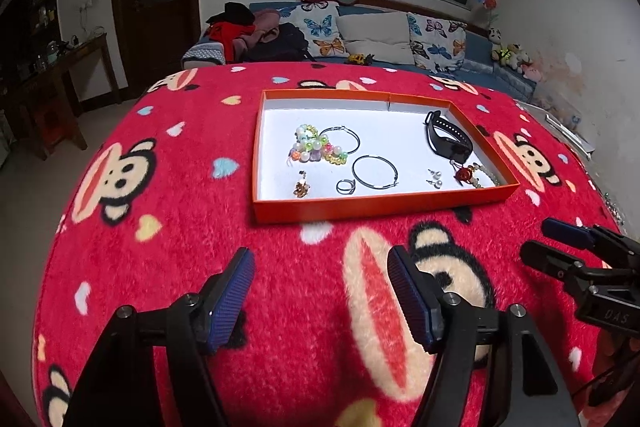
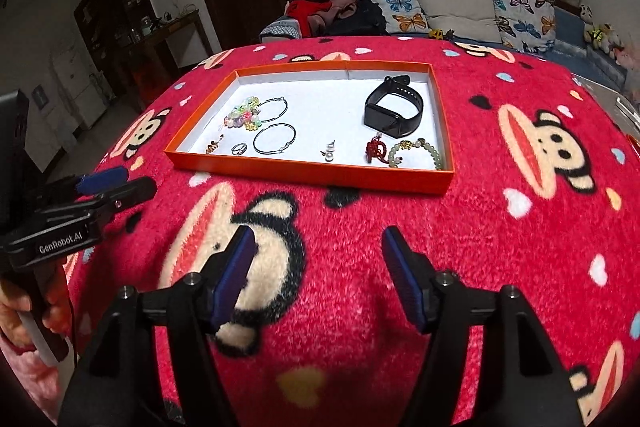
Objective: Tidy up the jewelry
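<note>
An orange tray (image 1: 360,209) (image 2: 304,173) with a white floor lies on the red blanket and holds the jewelry. Inside are a colourful bead bracelet (image 1: 316,149) (image 2: 244,117), two hoop earrings (image 1: 375,173) (image 2: 275,143), a ring (image 1: 346,186) (image 2: 239,148), an amber earring (image 1: 301,188) (image 2: 214,145), pearl studs (image 1: 435,178) (image 2: 329,151), a black smart band (image 1: 448,138) (image 2: 394,109), a red knot charm (image 1: 464,174) (image 2: 376,151) and a green bead bracelet (image 2: 418,153). My left gripper (image 1: 320,291) (image 2: 120,183) and right gripper (image 2: 318,275) (image 1: 538,239) are open and empty, both short of the tray.
A red monkey-print blanket (image 1: 200,227) (image 2: 520,227) covers the table. Behind it is a blue sofa (image 1: 480,47) with butterfly cushions and clothes. A dark wooden side table (image 1: 80,67) and door stand at the left.
</note>
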Demonstrator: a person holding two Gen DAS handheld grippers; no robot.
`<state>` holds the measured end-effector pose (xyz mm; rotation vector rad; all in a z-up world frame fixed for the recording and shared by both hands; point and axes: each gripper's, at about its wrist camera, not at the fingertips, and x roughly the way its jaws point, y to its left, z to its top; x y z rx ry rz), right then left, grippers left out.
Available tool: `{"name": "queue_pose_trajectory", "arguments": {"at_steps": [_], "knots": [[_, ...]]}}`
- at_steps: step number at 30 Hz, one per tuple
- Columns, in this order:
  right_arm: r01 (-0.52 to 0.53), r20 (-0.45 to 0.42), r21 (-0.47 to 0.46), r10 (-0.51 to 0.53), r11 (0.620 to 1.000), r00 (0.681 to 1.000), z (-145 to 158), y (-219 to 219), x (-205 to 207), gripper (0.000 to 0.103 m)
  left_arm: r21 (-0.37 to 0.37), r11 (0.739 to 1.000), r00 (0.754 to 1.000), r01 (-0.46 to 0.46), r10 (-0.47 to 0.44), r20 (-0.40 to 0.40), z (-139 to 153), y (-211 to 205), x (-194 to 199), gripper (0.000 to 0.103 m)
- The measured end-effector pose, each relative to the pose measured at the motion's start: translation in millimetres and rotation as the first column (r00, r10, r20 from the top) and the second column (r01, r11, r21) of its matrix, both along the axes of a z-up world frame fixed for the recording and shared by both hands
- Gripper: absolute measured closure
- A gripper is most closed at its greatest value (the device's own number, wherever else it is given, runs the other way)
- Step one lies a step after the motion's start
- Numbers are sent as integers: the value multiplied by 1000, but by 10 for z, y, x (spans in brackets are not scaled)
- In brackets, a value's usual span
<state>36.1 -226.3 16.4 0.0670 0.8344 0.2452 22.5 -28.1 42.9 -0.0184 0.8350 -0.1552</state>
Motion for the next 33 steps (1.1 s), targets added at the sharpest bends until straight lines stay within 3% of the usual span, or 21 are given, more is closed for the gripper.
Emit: {"name": "queue_pose_trajectory", "arguments": {"at_steps": [4,13,33], "knots": [[10,3,0,-10,1000,1000,16,-15,-60,35,-3,1000,1000,-11,11,6,8,29,-88,24],[14,10,-20,-14,1000,1000,35,40,-143,34,67,998,999,3,-6,39,78,-33,-205,19],[-23,7,-48,24,999,1000,-14,223,-224,29,47,999,1000,-7,5,23,-9,5,-298,18]]}}
